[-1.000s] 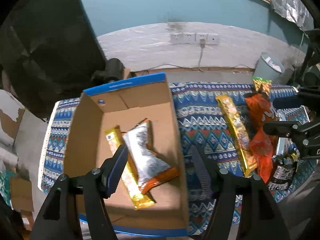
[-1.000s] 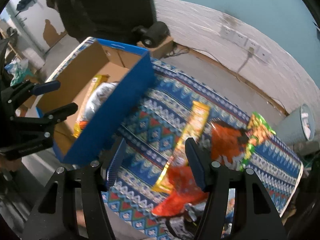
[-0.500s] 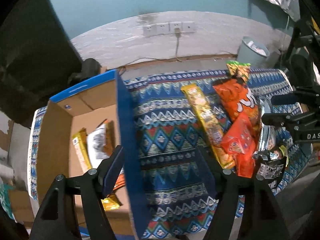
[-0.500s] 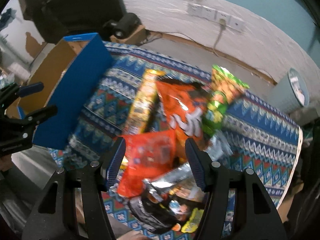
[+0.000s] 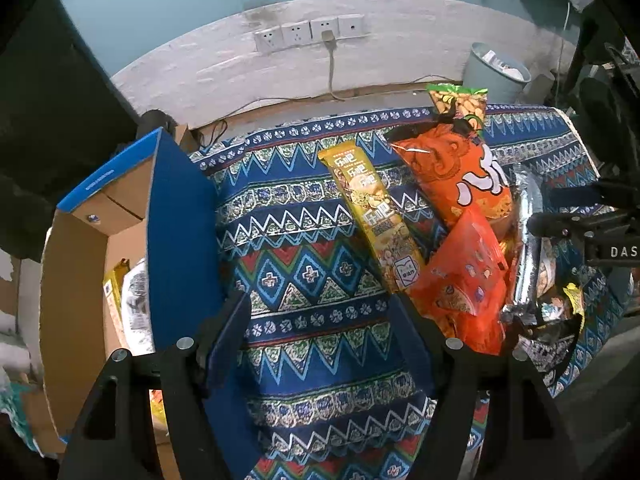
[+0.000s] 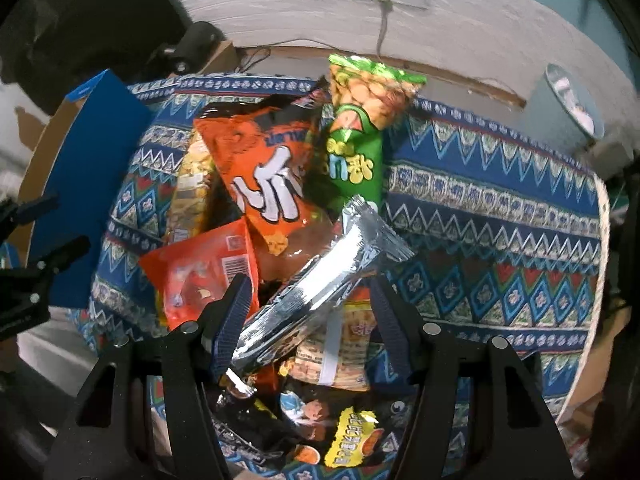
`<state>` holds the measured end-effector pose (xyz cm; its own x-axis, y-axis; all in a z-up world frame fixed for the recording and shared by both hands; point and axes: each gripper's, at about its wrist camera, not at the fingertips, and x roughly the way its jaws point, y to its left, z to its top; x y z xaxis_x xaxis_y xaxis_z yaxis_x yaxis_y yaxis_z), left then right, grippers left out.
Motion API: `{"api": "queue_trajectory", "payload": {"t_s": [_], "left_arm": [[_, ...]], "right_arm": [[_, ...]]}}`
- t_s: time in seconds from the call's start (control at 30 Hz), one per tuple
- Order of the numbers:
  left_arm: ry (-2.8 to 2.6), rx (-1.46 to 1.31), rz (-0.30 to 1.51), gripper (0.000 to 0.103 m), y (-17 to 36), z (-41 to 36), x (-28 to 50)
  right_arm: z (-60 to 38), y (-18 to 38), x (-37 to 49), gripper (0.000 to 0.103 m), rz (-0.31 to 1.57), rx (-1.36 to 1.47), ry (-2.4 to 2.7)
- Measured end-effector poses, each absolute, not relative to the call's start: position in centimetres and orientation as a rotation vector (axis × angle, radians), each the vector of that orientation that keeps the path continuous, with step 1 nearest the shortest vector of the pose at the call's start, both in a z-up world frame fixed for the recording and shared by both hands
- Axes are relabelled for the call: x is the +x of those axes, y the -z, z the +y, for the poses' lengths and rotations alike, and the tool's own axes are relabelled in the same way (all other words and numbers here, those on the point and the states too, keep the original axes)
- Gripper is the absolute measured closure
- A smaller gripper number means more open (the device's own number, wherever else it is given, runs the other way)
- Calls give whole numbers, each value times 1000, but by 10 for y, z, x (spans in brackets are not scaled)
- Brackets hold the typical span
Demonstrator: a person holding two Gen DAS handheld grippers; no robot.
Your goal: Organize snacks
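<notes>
An open cardboard box with a blue wall point(image 5: 180, 220) stands at the left of the patterned cloth point(image 5: 304, 272); inside it lie a yellow bar point(image 5: 114, 292) and a silver-white pack point(image 5: 136, 304). My left gripper point(image 5: 318, 328) hangs open over bare cloth, just right of the box. A long yellow pack point(image 5: 372, 212), a big orange bag point(image 5: 460, 172) and a small red pack point(image 5: 464, 280) lie to its right. My right gripper point(image 6: 312, 316) is open above the snack pile. A silver pack point(image 6: 320, 288) lies between its fingers, and the pads are not pressing on it. A green peanut bag point(image 6: 360, 120) lies further back.
A black pack with a yellow label point(image 6: 348, 432) and a striped biscuit pack point(image 6: 344, 348) lie at the pile's near side. A pale bin point(image 6: 572, 104) stands on the floor beyond the table's right end. Wall sockets point(image 5: 312, 34) with a cable are behind. The left gripper point(image 6: 40, 248) shows at the right wrist view's left edge.
Both grippers have swung right and lower, from over the box to the cloth and the snack pile. The box has slid to the left of both views. The left jaws stand slightly wider.
</notes>
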<state>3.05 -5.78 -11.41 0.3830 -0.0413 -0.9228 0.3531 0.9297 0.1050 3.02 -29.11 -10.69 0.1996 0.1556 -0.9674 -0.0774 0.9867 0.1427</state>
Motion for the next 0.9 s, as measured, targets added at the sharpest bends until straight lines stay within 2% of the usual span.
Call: {"api": "queue_trajectory", "payload": {"t_s": [0.6,0.63,0.67,0.77,0.9], "left_arm": [[246,292,1220,30,141,-69,51],[246,290,1221,30,142,-70,52],[245,288,1224,30,142,-70,52],[247,284,1238,30,146,-73,54],[247,270,1258,30,149,-77,58]], "right_arm": [[-282,157,41,41,1437,116,-165],[-281,158,41,45,1429,115,-167],[-281,159,41,54,1425,114,-169],[-282,157,40,70,1406,131,-188],[-283,148,40,74,1387,112,-205]]}}
